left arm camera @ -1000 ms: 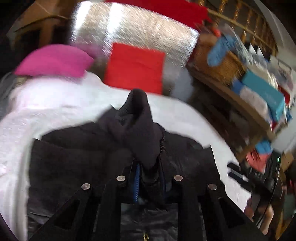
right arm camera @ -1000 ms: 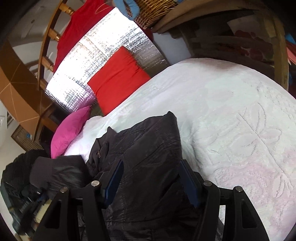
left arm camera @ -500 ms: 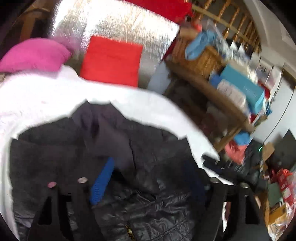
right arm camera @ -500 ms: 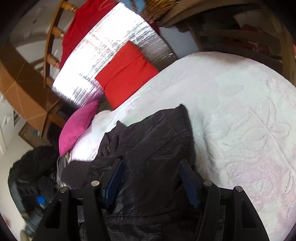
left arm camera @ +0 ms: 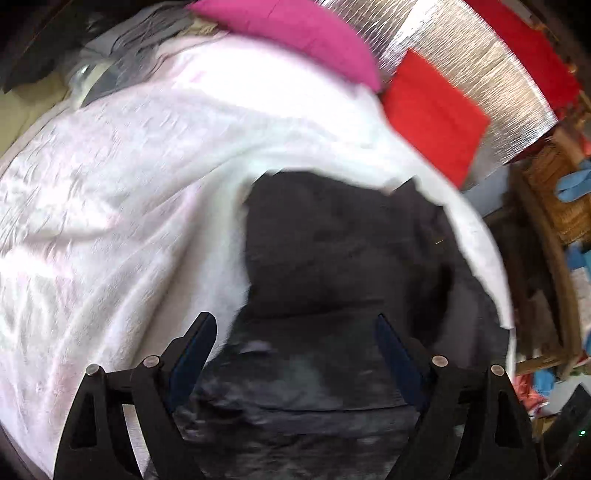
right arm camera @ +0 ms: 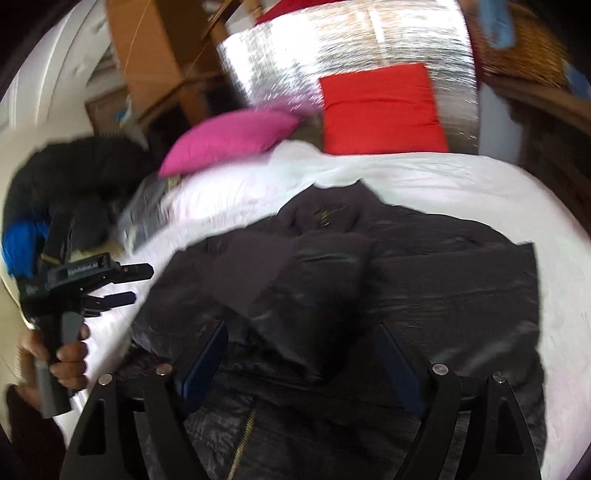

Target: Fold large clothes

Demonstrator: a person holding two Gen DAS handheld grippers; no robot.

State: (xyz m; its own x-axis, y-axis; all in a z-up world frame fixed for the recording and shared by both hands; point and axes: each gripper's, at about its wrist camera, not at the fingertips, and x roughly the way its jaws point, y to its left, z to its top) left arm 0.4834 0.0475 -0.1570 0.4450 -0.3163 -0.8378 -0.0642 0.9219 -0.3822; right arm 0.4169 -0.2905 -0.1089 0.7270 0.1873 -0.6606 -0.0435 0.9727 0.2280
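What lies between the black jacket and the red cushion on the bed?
In the right wrist view, only a bare strip of the white bedspread lies between the black jacket and the red cushion. The left wrist view agrees.

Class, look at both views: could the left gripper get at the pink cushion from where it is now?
Probably yes. The left gripper is open and empty over the black jacket, and only bare white bedspread lies between it and the pink cushion.

Right claw [right arm camera: 301,354], jaws just opened, hovers over the black jacket [right arm camera: 406,266].
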